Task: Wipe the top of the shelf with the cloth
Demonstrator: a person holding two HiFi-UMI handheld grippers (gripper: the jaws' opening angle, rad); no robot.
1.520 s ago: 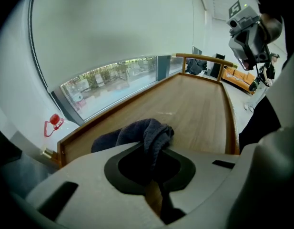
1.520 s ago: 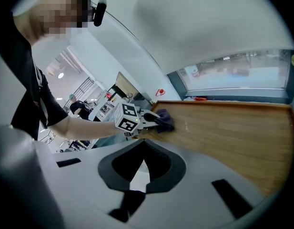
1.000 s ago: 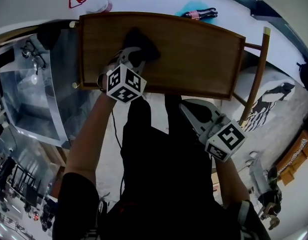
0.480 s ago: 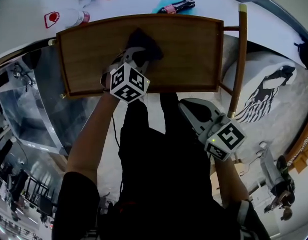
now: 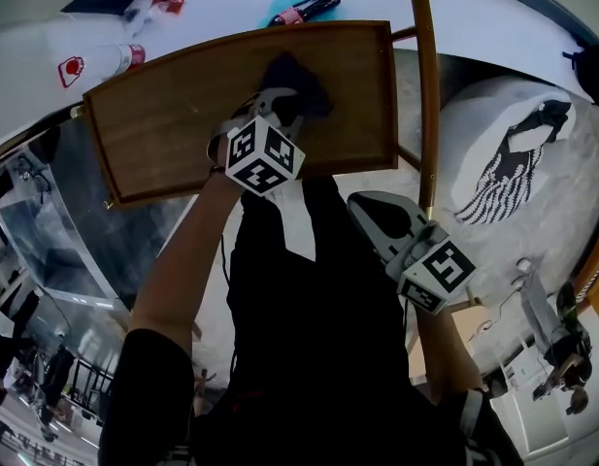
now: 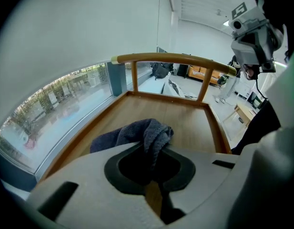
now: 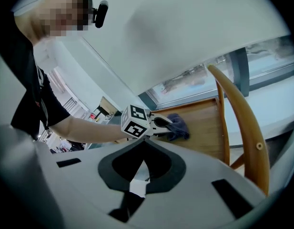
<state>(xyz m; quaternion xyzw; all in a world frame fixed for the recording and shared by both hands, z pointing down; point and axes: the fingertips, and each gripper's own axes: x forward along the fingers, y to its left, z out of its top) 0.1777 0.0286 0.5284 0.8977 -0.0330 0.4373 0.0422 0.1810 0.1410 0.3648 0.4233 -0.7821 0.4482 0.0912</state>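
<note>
Cloth (image 5: 295, 72) in left claw (image 5: 280, 105), on shelf top (image 5: 163, 124) (right claw (image 7: 144, 168) closed)

I stand in what looks like a bright open-plan office or lab hall rather than a lived-in home. A long band of glass window (image 6: 56, 109) under a plain white wall looks out on trees. A ribbed white ceiling (image 6: 204, 4) runs deep into the room. At the far end I can make out a pale wooden desk (image 6: 242, 112), low orange-brown cabinets (image 6: 204, 74) and a black bag (image 6: 161, 70) on a white tabletop. Close to me the furnishing is homelike: a brown wooden shelf with a raised rim and curved rail (image 5: 183, 124) beside the window, and next to it a pale rug with a black animal print (image 5: 517, 153) on the floor
</note>
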